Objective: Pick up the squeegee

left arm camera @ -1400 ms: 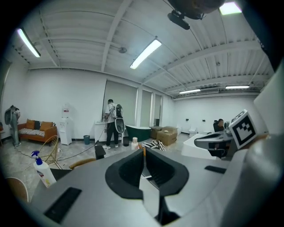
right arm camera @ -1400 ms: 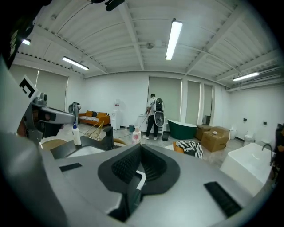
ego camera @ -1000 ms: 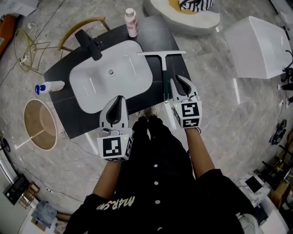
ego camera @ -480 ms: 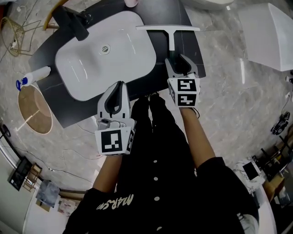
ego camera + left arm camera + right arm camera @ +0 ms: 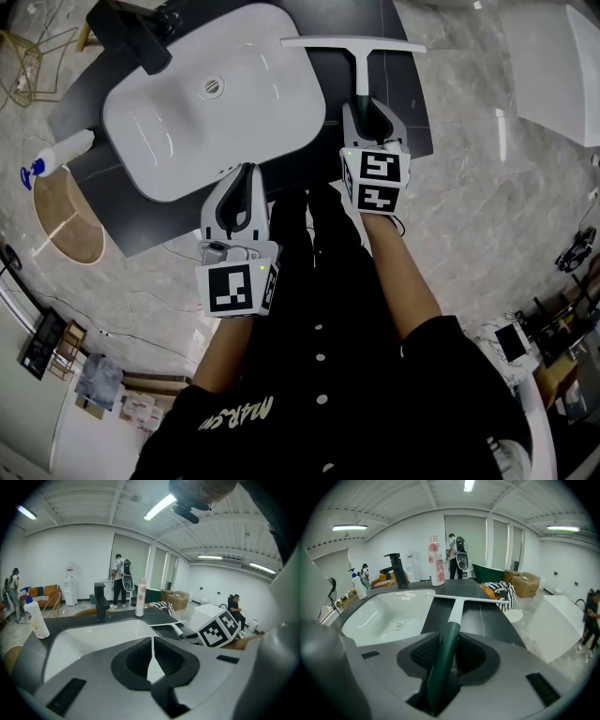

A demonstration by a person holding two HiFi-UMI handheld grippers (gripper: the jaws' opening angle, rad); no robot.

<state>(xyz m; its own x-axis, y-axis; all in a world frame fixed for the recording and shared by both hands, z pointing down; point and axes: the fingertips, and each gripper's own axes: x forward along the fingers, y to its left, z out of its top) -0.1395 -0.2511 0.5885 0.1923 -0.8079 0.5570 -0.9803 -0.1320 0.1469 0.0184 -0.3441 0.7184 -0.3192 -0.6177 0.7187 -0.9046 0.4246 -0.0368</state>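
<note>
The squeegee lies on the dark countertop, right of the white basin; it has a white blade, a white neck and a dark green handle. My right gripper has come down over that handle. Its jaws are closing, and in the right gripper view the handle lies lengthwise between the pads, touching both. My left gripper hovers at the basin's near rim, its jaws shut with nothing between them.
A black faucet stands at the basin's far side. A spray bottle lies off the counter's left end, above a round wooden stool. A white tub sits on the floor to the right. A pink bottle stands at the counter's back.
Both grippers have sunk toward the counter. The right one went from beside the squeegee's handle to astride it, opened wide and then narrowed on it. The squeegee has not moved.
</note>
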